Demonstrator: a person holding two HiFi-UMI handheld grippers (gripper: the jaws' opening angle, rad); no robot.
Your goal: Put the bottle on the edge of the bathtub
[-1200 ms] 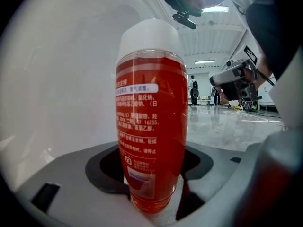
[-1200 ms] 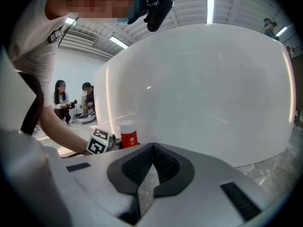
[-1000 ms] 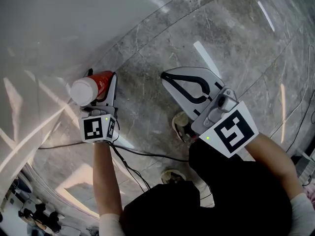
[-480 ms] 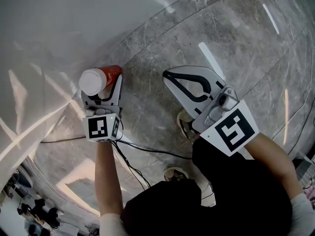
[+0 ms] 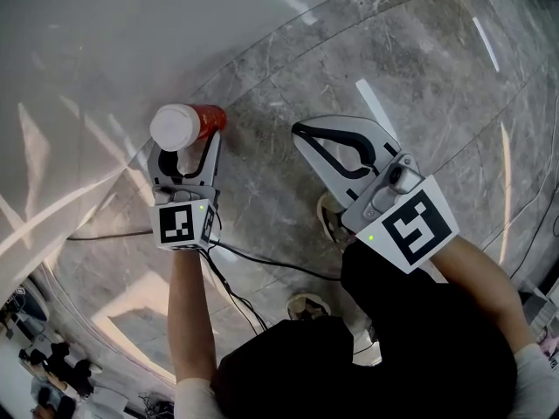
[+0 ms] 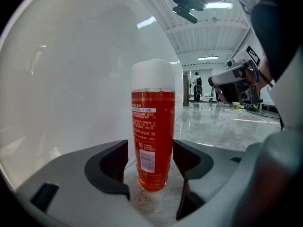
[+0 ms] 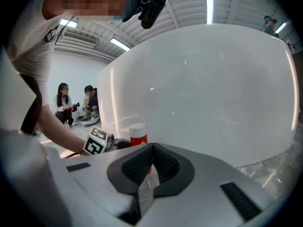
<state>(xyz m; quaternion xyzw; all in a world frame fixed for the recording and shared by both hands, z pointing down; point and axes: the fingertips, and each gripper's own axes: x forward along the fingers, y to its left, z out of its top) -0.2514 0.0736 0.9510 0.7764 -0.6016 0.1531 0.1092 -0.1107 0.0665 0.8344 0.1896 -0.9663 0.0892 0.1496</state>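
Orange-red translucent plastic bottle with a white cap [image 6: 152, 117] stands upright between the dark moulded jaws of the left hand-held gripper [image 6: 150, 150], which looks clamped on its lower body. Its base is on or just off the grey veined marble floor [image 5: 288, 85], hard to tell which, beside the glossy white bathtub wall [image 7: 203, 79]. Right hand-held gripper [image 7: 150, 167] is closed on nothing, well apart; the bottle is round and slick, so I'd squeeze firmly and lift it vertical to the tub edge.
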